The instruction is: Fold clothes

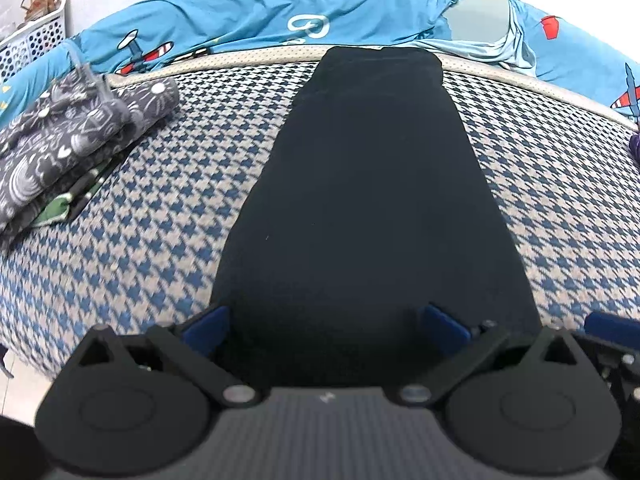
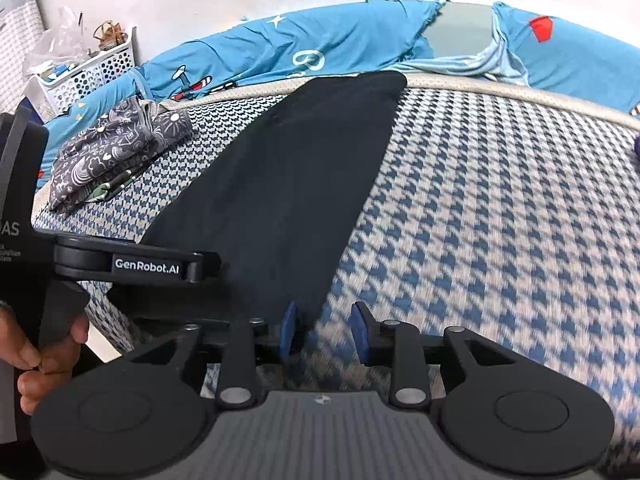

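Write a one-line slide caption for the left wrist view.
Open left tongs straddle the near end of a long dark folded garment lying on a blue-and-beige houndstooth bed cover.

Black hand-held gripper [image 2: 323,330] — blue pads [image 2: 288,330] (GenRobot.AI label).

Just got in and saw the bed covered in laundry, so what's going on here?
A person with a handheld gripper in each hand is folding clothes on a houndstooth-covered bed. A long black garment, apparently already folded into a narrow strip, lies flat. The left gripper is open wide, straddling its near end. The right gripper, also open, sits at the strip's near right edge. Neither has closed on the cloth. A folded grey patterned garment sits off to the left.
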Action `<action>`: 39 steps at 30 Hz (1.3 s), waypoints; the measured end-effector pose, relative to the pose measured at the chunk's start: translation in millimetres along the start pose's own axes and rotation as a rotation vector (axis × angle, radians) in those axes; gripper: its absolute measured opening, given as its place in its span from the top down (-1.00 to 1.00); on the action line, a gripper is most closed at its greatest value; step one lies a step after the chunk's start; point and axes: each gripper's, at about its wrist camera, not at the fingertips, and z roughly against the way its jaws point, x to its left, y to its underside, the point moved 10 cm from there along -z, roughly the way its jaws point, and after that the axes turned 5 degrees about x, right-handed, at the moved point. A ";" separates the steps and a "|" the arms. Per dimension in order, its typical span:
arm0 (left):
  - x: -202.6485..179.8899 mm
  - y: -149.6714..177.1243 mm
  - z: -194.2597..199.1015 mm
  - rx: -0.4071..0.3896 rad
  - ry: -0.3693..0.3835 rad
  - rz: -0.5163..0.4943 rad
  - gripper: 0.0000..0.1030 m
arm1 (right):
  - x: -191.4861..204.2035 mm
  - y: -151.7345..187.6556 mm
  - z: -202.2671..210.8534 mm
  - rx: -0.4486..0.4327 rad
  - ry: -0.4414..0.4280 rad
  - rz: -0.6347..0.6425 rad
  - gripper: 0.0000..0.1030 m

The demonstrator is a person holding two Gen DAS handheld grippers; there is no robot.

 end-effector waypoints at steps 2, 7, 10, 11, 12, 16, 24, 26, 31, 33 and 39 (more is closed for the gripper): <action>-2.0 -4.9 -3.1 0.004 0.000 -0.004 -1.00 | -5.2 -6.5 -1.8 0.000 0.011 0.009 0.41; -5.4 -17.9 -9.5 0.006 -0.002 -0.020 -1.00 | -21.4 -18.6 -4.1 0.006 0.016 -0.016 0.39; -8.7 -24.9 -14.1 0.008 -0.008 -0.038 -1.00 | -31.0 -25.8 -5.4 0.010 0.019 -0.031 0.36; -10.0 -27.0 -15.7 0.009 -0.008 -0.043 -1.00 | -33.5 -27.5 -7.1 0.014 0.017 -0.037 0.35; -11.4 -29.0 -17.3 0.010 -0.006 -0.046 -1.00 | -34.6 -29.4 -9.1 0.015 0.017 -0.038 0.35; -15.8 -36.0 -23.5 0.015 0.002 -0.059 -1.00 | -38.2 -37.3 -17.2 0.016 0.019 -0.037 0.34; -13.8 -50.4 -38.3 0.038 0.006 -0.064 -1.00 | -45.4 -53.0 -33.6 0.017 0.022 -0.035 0.24; -13.1 -54.0 -42.0 0.042 0.006 -0.062 -1.00 | -47.1 -56.9 -37.7 0.017 0.023 -0.034 0.23; -13.0 -61.6 -50.5 0.053 0.013 -0.061 -1.00 | -50.2 -65.3 -48.6 0.024 0.014 -0.041 0.23; -13.6 -64.9 -53.6 0.055 0.017 -0.065 -1.00 | -51.3 -68.5 -53.0 0.027 0.009 -0.045 0.23; -11.6 -78.5 -64.8 0.056 0.016 -0.072 -1.00 | -56.5 -82.7 -67.7 0.028 -0.009 -0.060 0.23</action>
